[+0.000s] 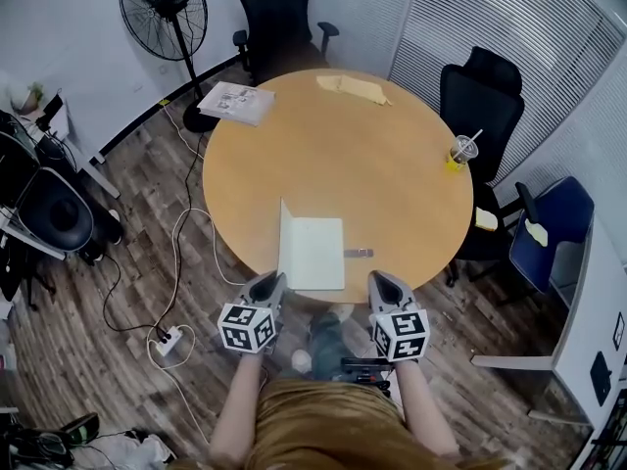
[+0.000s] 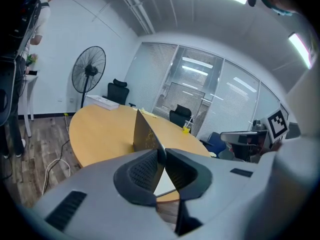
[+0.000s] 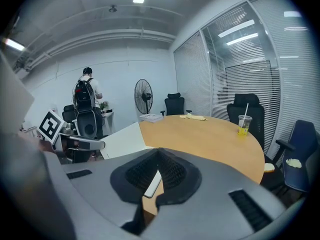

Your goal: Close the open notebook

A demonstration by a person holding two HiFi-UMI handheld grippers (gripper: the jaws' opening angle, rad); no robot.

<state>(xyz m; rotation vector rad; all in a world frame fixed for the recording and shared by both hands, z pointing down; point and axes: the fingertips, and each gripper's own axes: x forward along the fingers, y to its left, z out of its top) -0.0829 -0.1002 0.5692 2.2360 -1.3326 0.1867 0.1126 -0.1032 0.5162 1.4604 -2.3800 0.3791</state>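
The notebook lies near the front edge of the round wooden table, its white page flat. Its left cover stands upright. My left gripper is at the cover's near lower corner. In the left gripper view the jaws are nearly together with the cover's edge pinched between the tips. My right gripper hovers just right of the notebook at the table's edge. Its jaws are shut with nothing between them, and the white page shows to their left.
A small grey object lies right of the notebook. A drink cup with a straw stands at the right rim, a paper stack and a yellow cloth at the far side. Office chairs and a fan surround the table.
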